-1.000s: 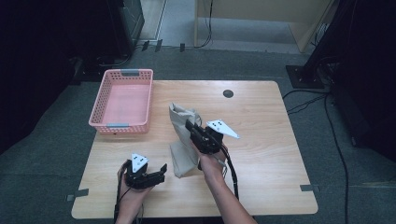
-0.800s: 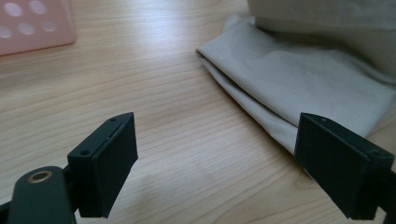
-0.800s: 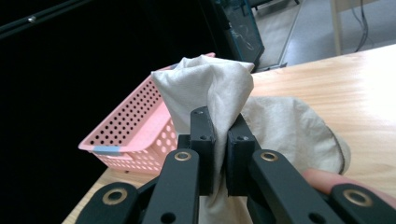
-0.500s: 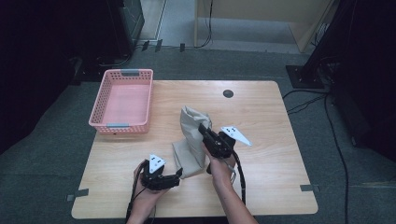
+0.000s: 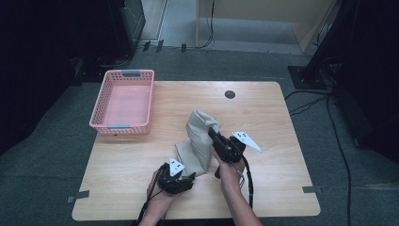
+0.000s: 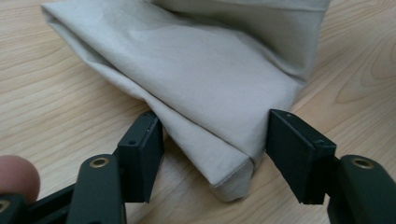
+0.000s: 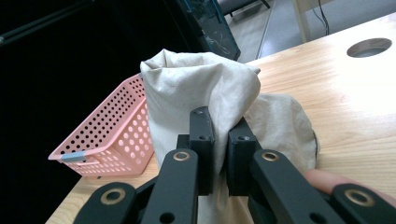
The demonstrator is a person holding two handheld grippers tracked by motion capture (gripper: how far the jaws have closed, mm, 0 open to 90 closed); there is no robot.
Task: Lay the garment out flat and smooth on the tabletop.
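Your beige cloth (image 5: 200, 139) sits a little right of the table's middle, part lifted and part lying flat. Its upper fold stands bunched up off the wood, and a flat corner trails out toward 7 o'clock, where it ends just short of your left gripper (image 5: 187, 176).

In the right gripper view, your right gripper (image 7: 219, 154) has its jaws closed on a pinch of the cloth (image 7: 196, 93), with fabric rising above them and sagging to either side. From above, that gripper (image 5: 212, 133) holds the raised fold at the cloth's 3 o'clock side.

In the left gripper view, the cloth's hemmed corner (image 6: 233, 172) lies on the wood between the jaws of your left gripper (image 6: 212, 154). The jaws have just been closing in; the pads stand just beside the cloth's two edges, and a gap still shows on the left side, so they are not yet clamped.

The pink basket (image 5: 123, 101) stands at 10 o'clock from the cloth, well apart, near the table's left edge. A small round hole (image 5: 229, 94) in the tabletop lies at 1 o'clock, near the far edge.

On the wooden table (image 5: 282, 141), the widest bare stretch runs from 3 to 5 o'clock of the cloth, out to the right edge. There is also open wood at 8 o'clock, between the basket and the near edge. Your hands are close to the near edge at 6 o'clock.
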